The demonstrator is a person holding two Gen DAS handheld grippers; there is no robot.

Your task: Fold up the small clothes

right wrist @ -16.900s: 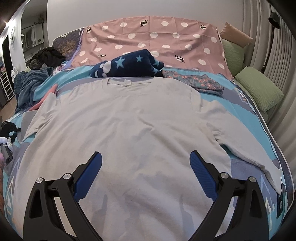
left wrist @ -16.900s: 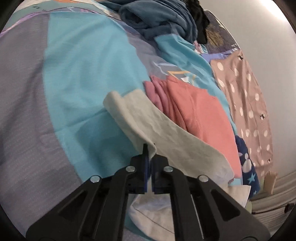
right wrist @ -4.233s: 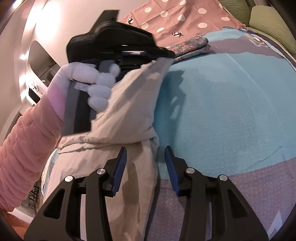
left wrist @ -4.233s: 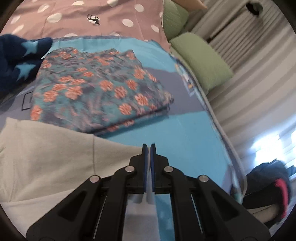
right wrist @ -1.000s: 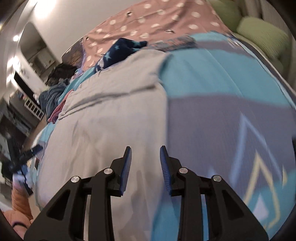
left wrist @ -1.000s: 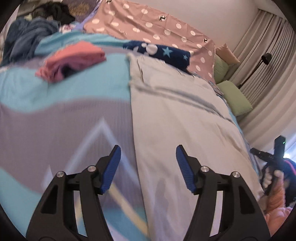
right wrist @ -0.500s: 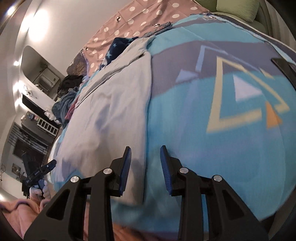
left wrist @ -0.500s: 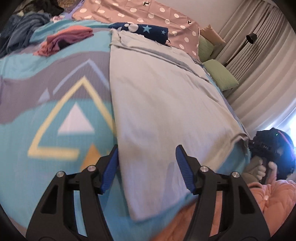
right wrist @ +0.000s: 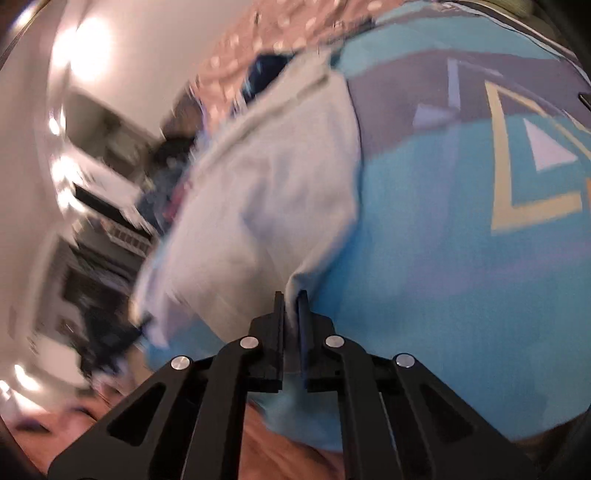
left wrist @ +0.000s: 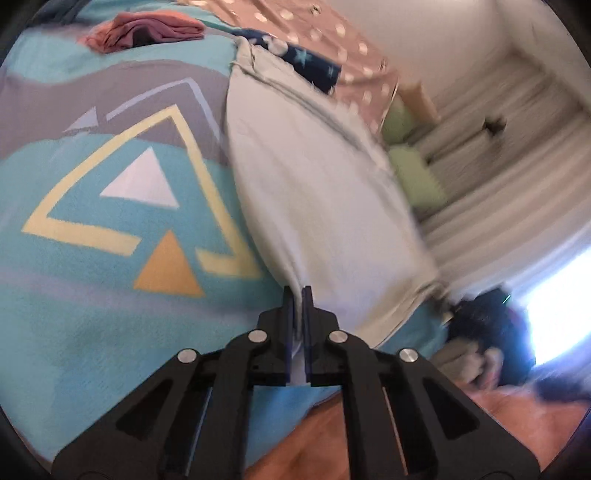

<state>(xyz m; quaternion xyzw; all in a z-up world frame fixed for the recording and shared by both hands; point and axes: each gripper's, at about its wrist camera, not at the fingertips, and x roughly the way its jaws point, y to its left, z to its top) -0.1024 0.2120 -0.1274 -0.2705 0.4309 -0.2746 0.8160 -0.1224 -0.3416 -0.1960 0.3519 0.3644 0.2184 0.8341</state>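
Note:
A pale grey shirt (left wrist: pixel 317 192), folded into a long strip, lies along the turquoise patterned bedspread (left wrist: pixel 110 221). My left gripper (left wrist: pixel 297 291) is shut on the strip's near left corner at the hem. In the right wrist view the same grey shirt (right wrist: pixel 273 177) runs away from my right gripper (right wrist: pixel 291 297), whose jaws are closing with the near right corner pinched between the pads. Both corners sit at the bed's near edge. The picture is blurred in both views.
Folded pink clothes (left wrist: pixel 147 29) and a navy star-print garment (left wrist: pixel 314 68) lie at the far end of the bed, by a dotted pink cover (left wrist: pixel 332 37). Green pillows (left wrist: pixel 413 173) rest near the curtains. A peach sleeve (left wrist: pixel 517 424) shows at the bottom.
Both grippers came down to the shirt's near hem and closed on its two corners. A second ago their jaws stood open above the cloth.

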